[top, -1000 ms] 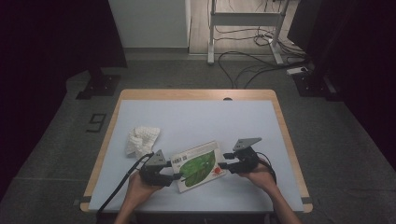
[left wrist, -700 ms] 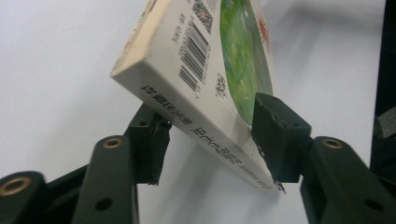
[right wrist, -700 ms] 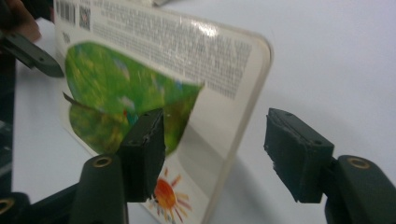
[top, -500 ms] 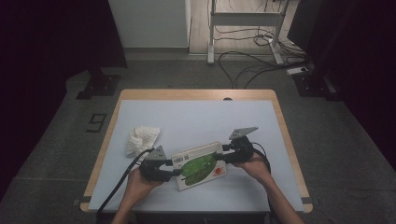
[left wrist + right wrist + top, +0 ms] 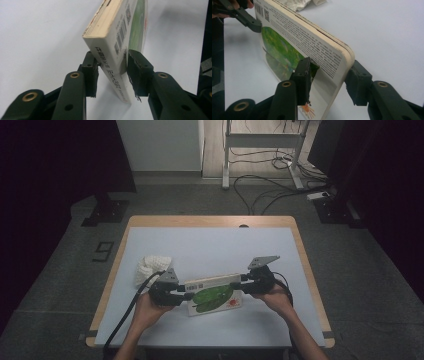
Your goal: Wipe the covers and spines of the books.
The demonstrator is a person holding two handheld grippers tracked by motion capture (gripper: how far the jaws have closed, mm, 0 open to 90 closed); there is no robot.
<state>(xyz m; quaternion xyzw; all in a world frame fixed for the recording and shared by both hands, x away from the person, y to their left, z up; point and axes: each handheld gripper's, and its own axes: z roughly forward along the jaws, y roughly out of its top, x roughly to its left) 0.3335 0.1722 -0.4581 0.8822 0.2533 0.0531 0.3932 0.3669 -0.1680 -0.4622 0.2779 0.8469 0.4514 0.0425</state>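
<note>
Risk: the book (image 5: 212,292) is carried by its two short ends alone, tilted up on one long edge, with nothing under its middle. In my judgement the likeliest fault is slippage, because the covers look smooth and each pair of pads bites only a narrow strip near a corner. If one hand rises quicker than the other, the book may twist between the tongs and drop back flat on the table (image 5: 210,245). A second risk is the front cover swinging open, since the right grip appears to take the cover and pages unevenly.

Left tongs (image 5: 112,72): jaws have just been closing and now clamp the spine end, one pad on the barcode cover, the other on the opposite face.

Right tongs (image 5: 329,75): jaws likewise have just been closing and now clamp the rounded corner of the far end, one pad on the green picture side, the other behind the thick board pages.

Position: the book spans the gap between the two tongs, held at each end. A crumpled white cloth (image 5: 150,267) lies just beyond the left tongs, apart from the book
</note>
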